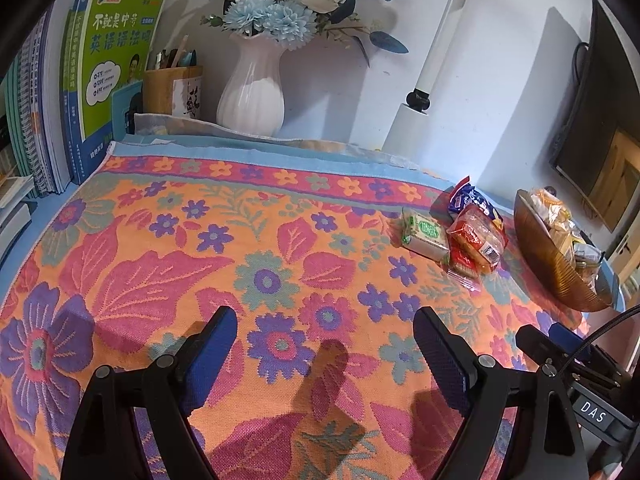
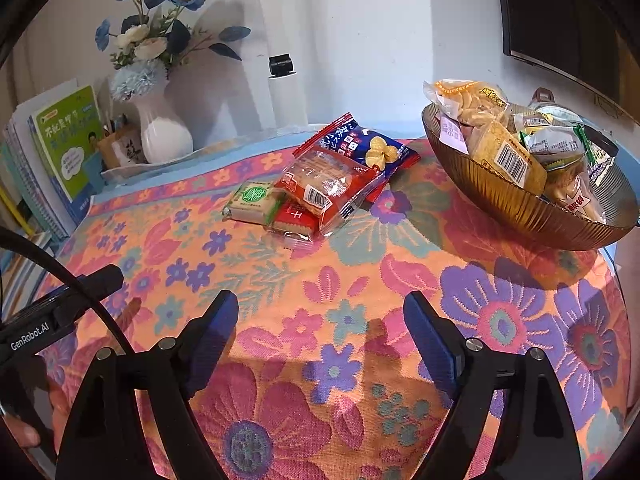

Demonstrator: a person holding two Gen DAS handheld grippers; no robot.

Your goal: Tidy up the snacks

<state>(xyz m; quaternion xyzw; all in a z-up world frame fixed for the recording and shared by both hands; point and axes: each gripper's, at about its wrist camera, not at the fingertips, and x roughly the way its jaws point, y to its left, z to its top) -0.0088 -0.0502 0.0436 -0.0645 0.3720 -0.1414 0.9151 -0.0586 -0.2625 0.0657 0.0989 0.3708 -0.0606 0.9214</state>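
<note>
One bench is carrying everything, a flowered cloth lying over it. One brown ribbed bowl is sitting at the bench's right end, heaped with wrapped snacks; their count cannot be told. One white vase of blue and white flowers is standing at the back wall, one pen cup just beside it and a row of books standing further left. Four loose packets are lying in one cluster left of the bowl, apart from it: one blue bag at the back, one clear red packet overlapping it, one red packet beneath that, and one green-labelled packet touching on the left. Two grippers are hovering over bare cloth: the left gripper is standing spread with nothing between its fingers, and the right gripper likewise.
</note>
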